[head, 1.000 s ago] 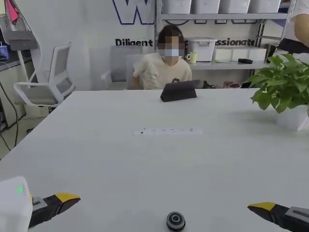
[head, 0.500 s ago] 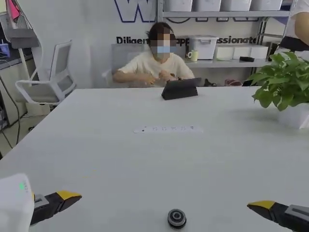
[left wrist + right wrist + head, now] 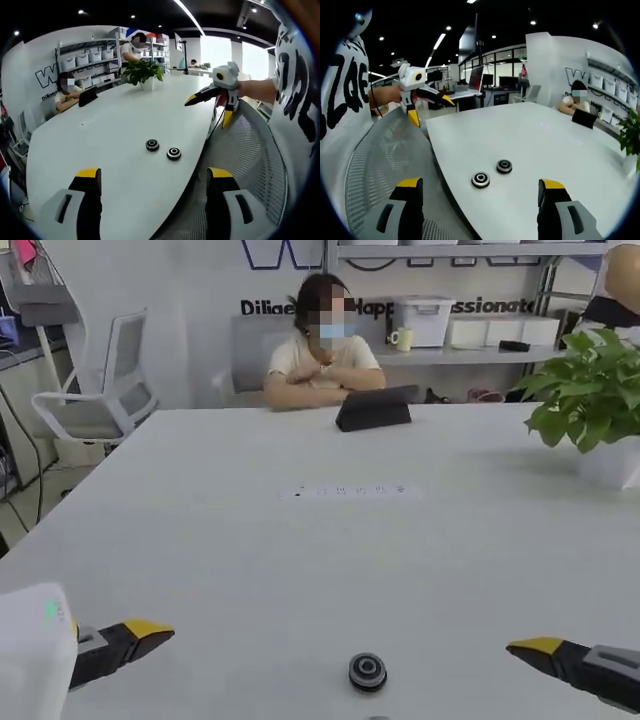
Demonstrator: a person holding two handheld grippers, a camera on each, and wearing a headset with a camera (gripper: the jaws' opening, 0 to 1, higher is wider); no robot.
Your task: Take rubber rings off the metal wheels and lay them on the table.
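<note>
Plainly, left tool (image 3: 154,173) and right tool (image 3: 482,182) gape; head view crops nearer wheel (image 3: 173,153).

Large white table (image 3: 300,570) spans the lower frame. White wall (image 3: 180,300) with dark lettering along the top. White office chair (image 3: 125,352) at upper left. Metal shelving (image 3: 450,354) with white bins (image 3: 420,320) at upper right. Potted plant (image 3: 590,400) at right edge. Ceiling spotlights (image 3: 448,28) lit, top of right gripper view.
</note>
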